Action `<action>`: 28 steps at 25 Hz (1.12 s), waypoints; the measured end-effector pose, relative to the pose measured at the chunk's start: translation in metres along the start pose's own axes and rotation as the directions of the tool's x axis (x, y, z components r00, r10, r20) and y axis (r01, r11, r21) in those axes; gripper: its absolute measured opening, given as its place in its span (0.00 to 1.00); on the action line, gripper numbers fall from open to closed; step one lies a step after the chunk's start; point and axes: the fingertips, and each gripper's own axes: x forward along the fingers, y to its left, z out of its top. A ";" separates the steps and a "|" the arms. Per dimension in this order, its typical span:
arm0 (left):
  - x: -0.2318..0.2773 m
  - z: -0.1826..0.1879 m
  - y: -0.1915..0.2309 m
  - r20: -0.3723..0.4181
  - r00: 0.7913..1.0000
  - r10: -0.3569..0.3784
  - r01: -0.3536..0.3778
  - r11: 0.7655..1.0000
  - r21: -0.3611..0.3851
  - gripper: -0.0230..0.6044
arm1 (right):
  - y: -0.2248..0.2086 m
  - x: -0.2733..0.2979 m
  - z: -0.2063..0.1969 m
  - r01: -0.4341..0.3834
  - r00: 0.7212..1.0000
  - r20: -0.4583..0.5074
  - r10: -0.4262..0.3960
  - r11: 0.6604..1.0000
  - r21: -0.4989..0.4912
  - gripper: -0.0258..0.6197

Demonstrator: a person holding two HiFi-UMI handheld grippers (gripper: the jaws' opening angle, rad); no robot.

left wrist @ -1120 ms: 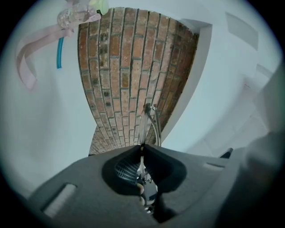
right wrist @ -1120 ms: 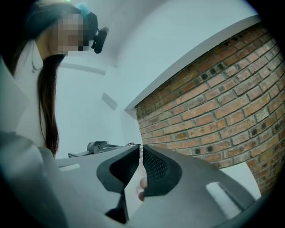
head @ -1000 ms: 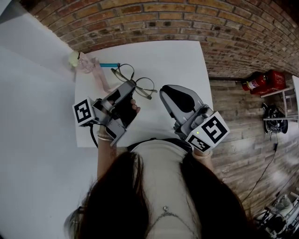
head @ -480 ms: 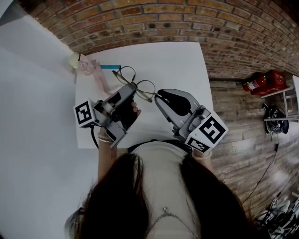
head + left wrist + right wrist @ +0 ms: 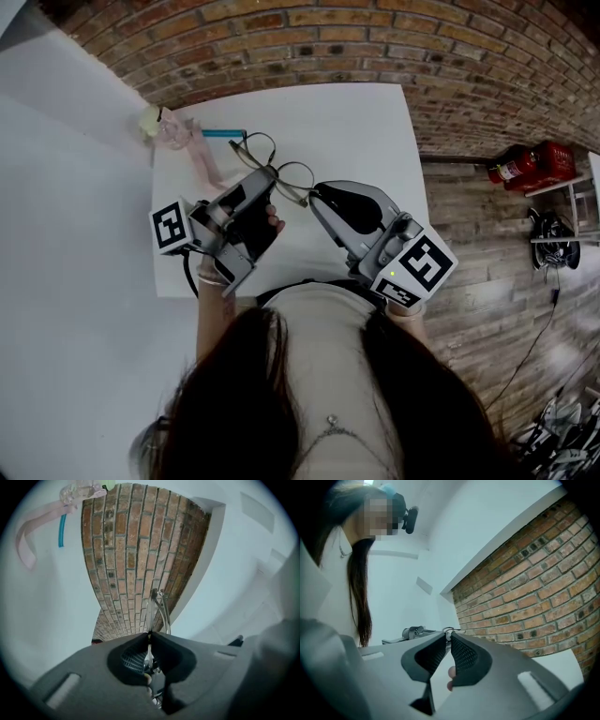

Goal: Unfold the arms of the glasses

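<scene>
Glasses (image 5: pixel 294 174) of thin round wire, pinched by left gripper (image 5: pixel 267 174) and right gripper (image 5: pixel 315 195).

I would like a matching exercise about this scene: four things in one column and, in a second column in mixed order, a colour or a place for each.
Things:
1 glasses
2 ribbon
3 fire extinguisher
4 table

Colour or place:
A red, on the floor at the right
B white
C pink, near the table's far left corner
D gripped by the left gripper and the right gripper

Pairs: 1-D, 2-C, 3-A, 4-B.
</scene>
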 end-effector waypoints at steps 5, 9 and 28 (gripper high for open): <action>0.000 0.000 0.004 -0.002 1.000 0.021 -0.021 1.000 0.012 0.07 | 0.001 -0.001 0.002 -0.004 1.000 0.002 0.004 1.000 -0.003 0.10; 0.000 -0.002 0.007 -0.008 0.999 0.036 -0.036 0.999 0.020 0.07 | 0.002 -0.001 0.007 -0.013 1.000 0.019 0.013 1.000 0.000 0.10; 0.002 -0.016 0.025 -0.044 0.992 0.118 -0.115 0.992 0.053 0.07 | -0.006 -0.008 0.029 0.006 0.995 0.095 -0.006 1.000 0.010 0.09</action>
